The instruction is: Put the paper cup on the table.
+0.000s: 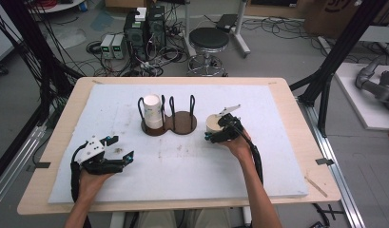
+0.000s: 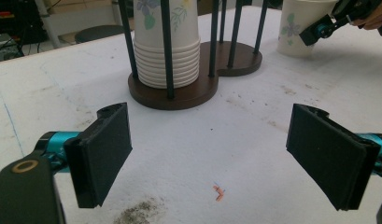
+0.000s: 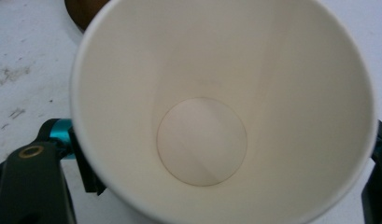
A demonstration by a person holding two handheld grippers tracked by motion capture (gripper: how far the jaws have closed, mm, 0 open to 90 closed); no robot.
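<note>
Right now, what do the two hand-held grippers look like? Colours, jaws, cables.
Both are black. The left hand-held gripper has a grey three-cornered plate on top, teal mounts and flat black rectangular pads. The right hand-held gripper carries a grey plate too. A black cable trails from it along the bare forearm; no sleeves.

An empty white paper cup point(image 3: 226, 112), seen from above, sits between the black jaws.
</note>
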